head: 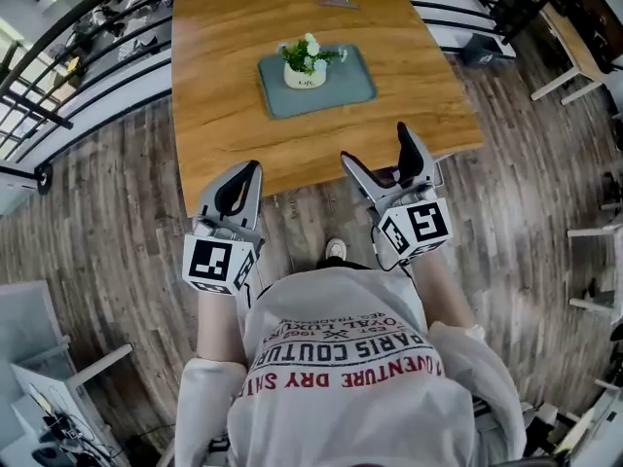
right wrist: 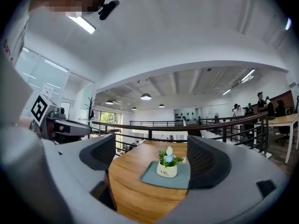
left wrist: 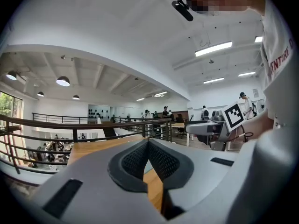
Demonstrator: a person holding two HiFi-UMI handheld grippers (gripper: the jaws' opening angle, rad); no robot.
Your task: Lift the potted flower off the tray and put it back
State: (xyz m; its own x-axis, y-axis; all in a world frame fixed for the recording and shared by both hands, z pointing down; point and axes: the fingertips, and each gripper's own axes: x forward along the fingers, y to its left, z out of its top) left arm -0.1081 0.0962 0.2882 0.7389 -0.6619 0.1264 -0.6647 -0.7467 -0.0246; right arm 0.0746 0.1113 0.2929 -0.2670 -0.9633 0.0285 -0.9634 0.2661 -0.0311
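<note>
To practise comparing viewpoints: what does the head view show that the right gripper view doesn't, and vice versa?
Head view only: the person's shoe. Right gripper view only: ceiling lamps and people beyond the railing. Both: the pot on its tray on the table, and the right gripper, open and empty.

— Where's the grey plastic left gripper [head: 240,178]?
— Low in front of the person's waist, pointing forward, its jaws pressed together on nothing.
— And the grey plastic right gripper [head: 382,154]?
— Alongside, slightly further forward, jaws spread wide with nothing held between them. The left forearm [head: 219,324] and right forearm [head: 440,280] reach straight ahead.
</note>
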